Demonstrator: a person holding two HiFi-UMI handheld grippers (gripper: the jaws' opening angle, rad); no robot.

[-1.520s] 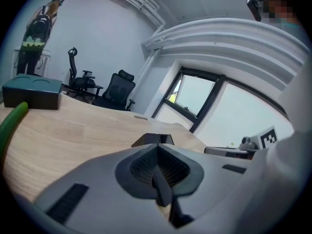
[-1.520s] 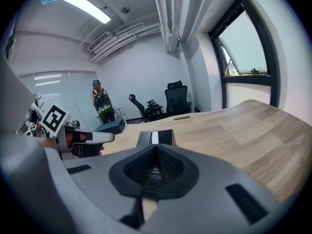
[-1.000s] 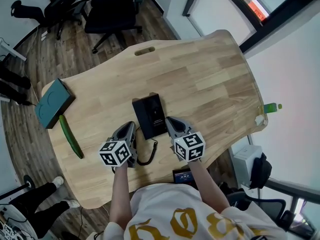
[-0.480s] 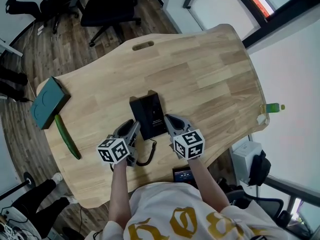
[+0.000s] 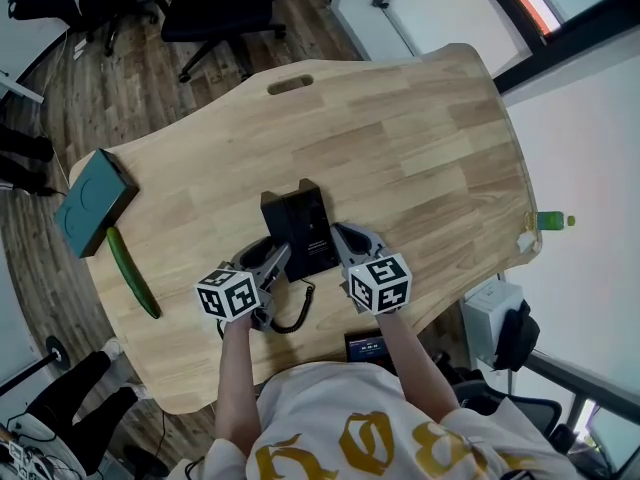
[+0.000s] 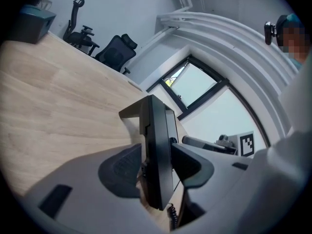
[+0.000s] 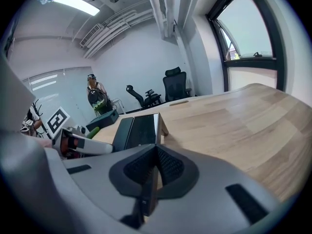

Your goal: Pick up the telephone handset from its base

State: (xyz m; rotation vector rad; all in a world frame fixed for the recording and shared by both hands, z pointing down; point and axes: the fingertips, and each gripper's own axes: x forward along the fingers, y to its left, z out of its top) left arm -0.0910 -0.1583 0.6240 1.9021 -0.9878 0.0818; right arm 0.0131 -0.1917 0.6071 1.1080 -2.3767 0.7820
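Left tongs (image 5: 276, 255), jaws just spread wide, straddle the black handset (image 6: 157, 150), apparently not yet pinching. It still lies on its base (image 5: 312, 230), so closing should come next. Right tongs (image 7: 155, 150) are clenched, empty, beside it. Wooden surface (image 5: 420, 158) carries a teal box (image 5: 95, 201); office chairs (image 5: 225, 8) stand behind.

Left gripper (image 5: 274, 256) has just spread its fingers around the handset (image 6: 156, 160); right gripper's (image 5: 341, 234) fingers meet
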